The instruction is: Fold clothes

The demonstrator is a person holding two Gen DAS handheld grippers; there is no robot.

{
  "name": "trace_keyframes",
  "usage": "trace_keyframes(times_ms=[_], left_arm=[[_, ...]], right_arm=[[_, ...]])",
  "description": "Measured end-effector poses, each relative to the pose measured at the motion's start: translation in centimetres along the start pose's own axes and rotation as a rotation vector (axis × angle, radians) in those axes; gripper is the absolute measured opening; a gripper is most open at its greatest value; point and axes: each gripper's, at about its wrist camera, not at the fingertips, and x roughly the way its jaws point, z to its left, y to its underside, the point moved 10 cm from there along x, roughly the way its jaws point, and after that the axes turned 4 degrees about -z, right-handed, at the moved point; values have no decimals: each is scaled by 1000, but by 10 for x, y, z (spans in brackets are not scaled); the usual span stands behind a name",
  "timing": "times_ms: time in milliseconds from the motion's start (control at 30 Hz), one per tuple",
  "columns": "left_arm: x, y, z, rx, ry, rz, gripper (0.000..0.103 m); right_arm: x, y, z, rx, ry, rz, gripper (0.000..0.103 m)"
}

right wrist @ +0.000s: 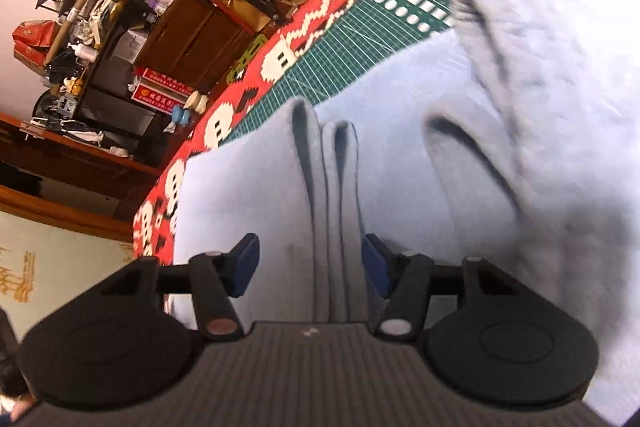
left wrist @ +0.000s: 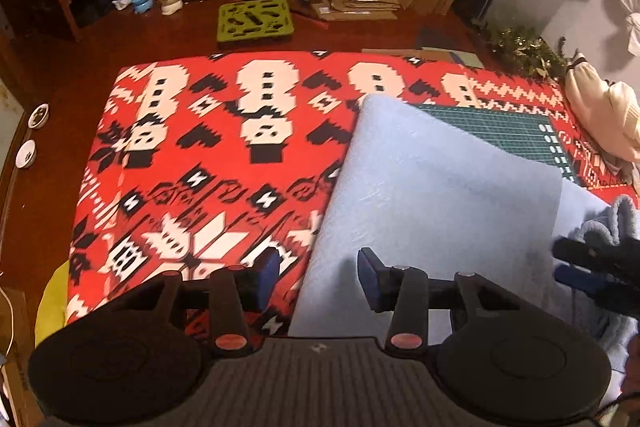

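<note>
Our left gripper point(left wrist: 318, 277) hangs level over the blanket's point(left wrist: 208, 163) near edge, fingers spread wide and holding nothing; one blue pad point(left wrist: 370, 277) sits above the light blue garment point(left wrist: 436, 195), the other above the red pattern. Our right gripper point(right wrist: 310, 267) is rolled steeply sideways, its fingers parted around bunched folds point(right wrist: 328, 187) of the same garment point(right wrist: 500, 155), the pads apart from the cloth. The garment lies over a green mat point(left wrist: 516, 125) on the blanket, one flap raised. A cream garment point(left wrist: 600, 115) lies at the blanket's far right.
</note>
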Motion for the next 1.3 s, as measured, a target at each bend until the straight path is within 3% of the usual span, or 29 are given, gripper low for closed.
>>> trace_keyframes(times_ms=[467, 533, 567, 633, 767, 833, 967, 1033, 1067, 1300], left_arm=[[11, -6, -20, 20, 44, -6, 43], [12, -8, -22, 24, 48, -9, 43], [12, -10, -22, 27, 49, -14, 42], [11, -14, -24, 33, 50, -24, 41], [7, -23, -31, 36, 72, -57, 41], [11, -23, -35, 59, 75, -46, 41], [12, -23, -46, 117, 97, -42, 25], [9, -23, -51, 141, 129, -49, 25], [8, -22, -54, 153, 145, -45, 25], [2, -8, -65, 224, 207, -5, 23]], right_arm=[[39, -34, -6, 21, -7, -29, 58], [45, -38, -4, 0, 0, -26, 44], [48, -40, -2, -15, 5, -25, 21], [46, -44, 6, -63, 4, -33, 20], [25, -61, 27, -130, -15, -108, 19], [32, -67, 20, -111, 11, -89, 20], [50, -63, -6, -24, 36, -8, 28], [42, -60, -9, -16, 28, -3, 32], [38, -57, -11, -13, 37, 6, 39], [-7, 14, -26, -33, 53, 129, 44]])
